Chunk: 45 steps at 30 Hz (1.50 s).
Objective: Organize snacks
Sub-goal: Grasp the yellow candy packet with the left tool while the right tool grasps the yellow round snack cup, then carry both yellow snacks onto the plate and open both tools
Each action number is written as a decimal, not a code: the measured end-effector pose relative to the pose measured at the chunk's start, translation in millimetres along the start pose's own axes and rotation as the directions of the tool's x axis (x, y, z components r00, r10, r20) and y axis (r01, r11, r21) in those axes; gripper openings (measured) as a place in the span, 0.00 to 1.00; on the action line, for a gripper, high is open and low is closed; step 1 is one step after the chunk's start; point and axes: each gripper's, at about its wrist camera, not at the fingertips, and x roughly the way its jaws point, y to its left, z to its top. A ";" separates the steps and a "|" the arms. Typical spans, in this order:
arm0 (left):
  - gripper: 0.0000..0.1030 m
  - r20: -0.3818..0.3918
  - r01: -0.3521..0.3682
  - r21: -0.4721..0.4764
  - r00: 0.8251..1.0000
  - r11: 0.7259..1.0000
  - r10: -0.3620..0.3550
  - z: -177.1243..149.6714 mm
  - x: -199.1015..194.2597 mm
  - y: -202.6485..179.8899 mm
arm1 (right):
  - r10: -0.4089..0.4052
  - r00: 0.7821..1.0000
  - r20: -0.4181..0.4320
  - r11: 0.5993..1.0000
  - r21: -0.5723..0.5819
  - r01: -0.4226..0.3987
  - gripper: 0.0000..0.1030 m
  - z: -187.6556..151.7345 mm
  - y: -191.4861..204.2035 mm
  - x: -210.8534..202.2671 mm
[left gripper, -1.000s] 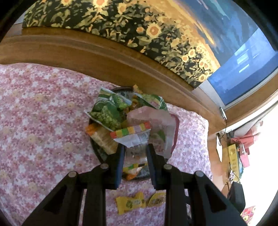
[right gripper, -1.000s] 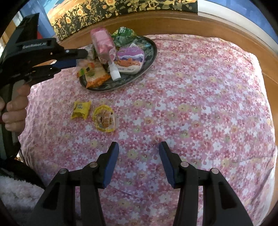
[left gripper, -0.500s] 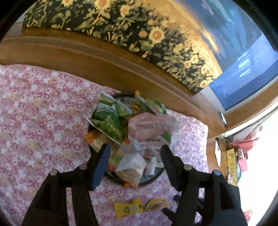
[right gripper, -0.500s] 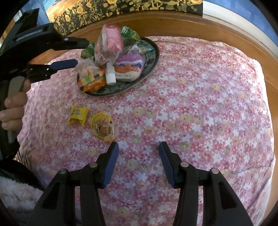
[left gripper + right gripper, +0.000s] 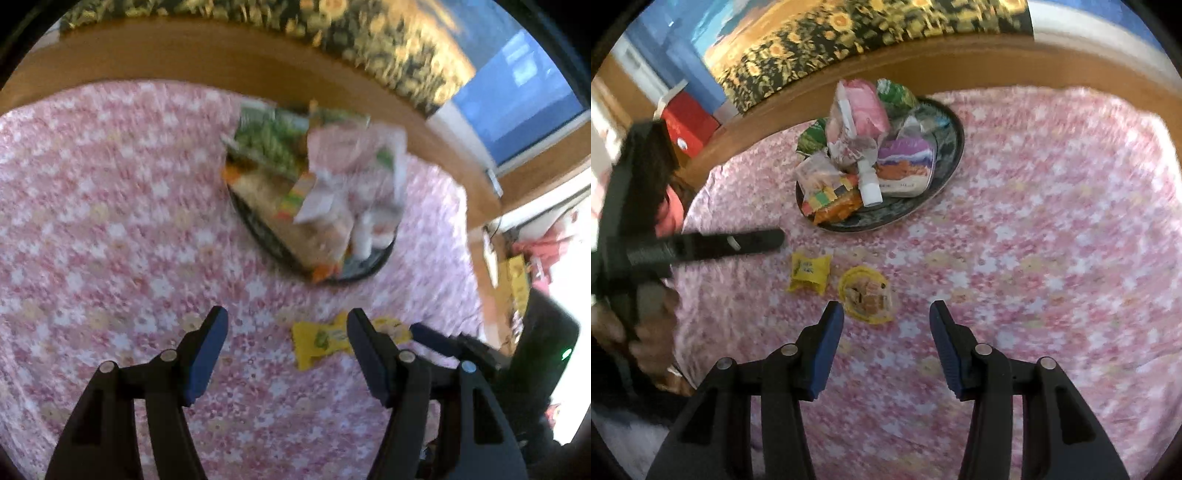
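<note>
The dark oval plate point(image 5: 945, 177) at about twelve o'clock from the right gripper point(image 5: 886, 314) is heaped high with snack packets, and that heap is the main hazard: the pink bag point(image 5: 864, 110) stands tall on top with a small white bottle point(image 5: 870, 182) leaning at the plate's near edge, so a careless drop or nudge could tip something onto the flowered cloth point(image 5: 1052, 221) over the tabletop. The left gripper point(image 5: 286, 332) has just been opening, and its fingers stand wide apart with nothing between them; the striped packet point(image 5: 314, 199) lies loose on the pile, not settled, and may slide off. Two snacks remain off the plate: a yellow wrapped sweet point(image 5: 809, 273) and a round yellow-rimmed cup point(image 5: 866, 295), just beside each other. The right gripper's fingers are also parted and empty, with the cup near its left finger at eleven o'clock. Both grippers are close to the same pair, with the left one at nine o'clock in the right wrist view, so they could collide. The sweet is thin and flat; the fingers may pinch cloth with it. The left view is blurred, so fine detail there is uncertain.
</note>
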 end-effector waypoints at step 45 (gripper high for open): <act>0.22 0.306 0.002 0.123 0.951 0.992 -0.039 11.2 -77.4 -16.5 | -0.069 0.967 0.244 0.993 0.106 0.044 0.17 31.6 -25.6 -40.9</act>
